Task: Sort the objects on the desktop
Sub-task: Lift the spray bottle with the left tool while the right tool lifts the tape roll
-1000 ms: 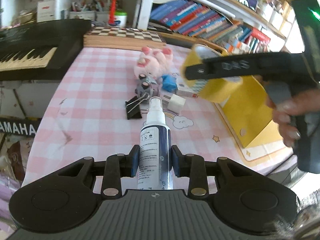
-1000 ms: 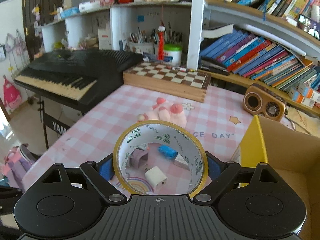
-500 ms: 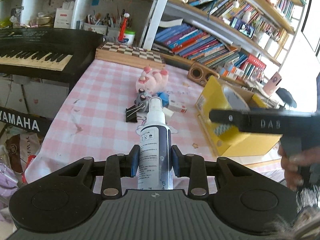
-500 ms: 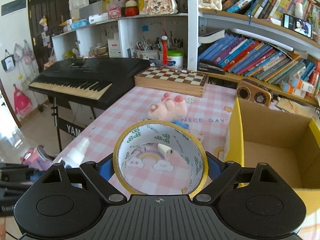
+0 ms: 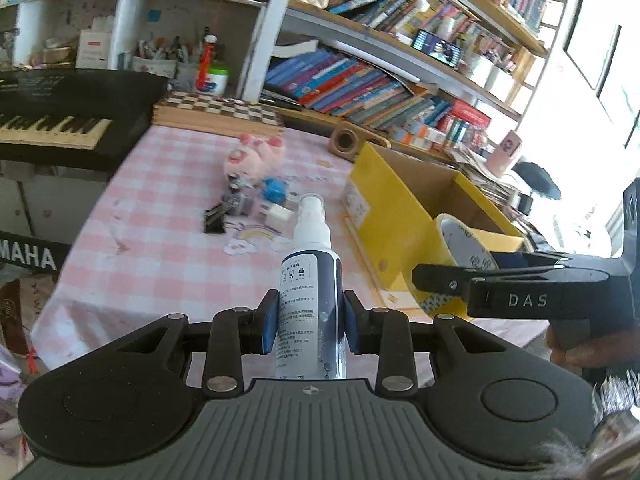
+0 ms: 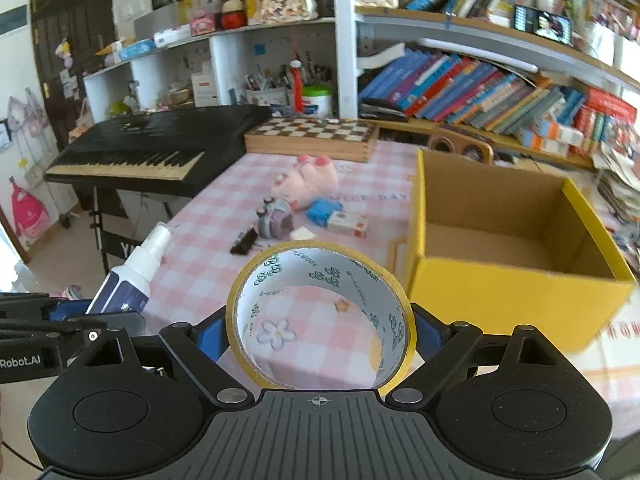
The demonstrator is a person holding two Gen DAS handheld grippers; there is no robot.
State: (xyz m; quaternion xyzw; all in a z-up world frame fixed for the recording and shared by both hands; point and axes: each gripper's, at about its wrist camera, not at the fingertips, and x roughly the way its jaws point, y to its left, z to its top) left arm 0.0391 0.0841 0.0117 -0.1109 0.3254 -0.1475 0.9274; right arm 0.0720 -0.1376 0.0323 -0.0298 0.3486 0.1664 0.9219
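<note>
Just right of and beyond the right gripper (image 6: 320,320), whose wide-spread fingers clamp the upright tape roll (image 6: 320,312), the yellow box (image 6: 516,256) gapes apparently empty, nearer this hand than the left gripper (image 5: 308,322) pinching the spray bottle (image 5: 310,280).

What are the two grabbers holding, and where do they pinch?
Left gripper pinches the spray bottle around its body. Right gripper squeezes the tape roll across its outer sides.

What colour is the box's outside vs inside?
The box is yellow outside, plain brown cardboard inside. Clearest in the right wrist view.
</note>
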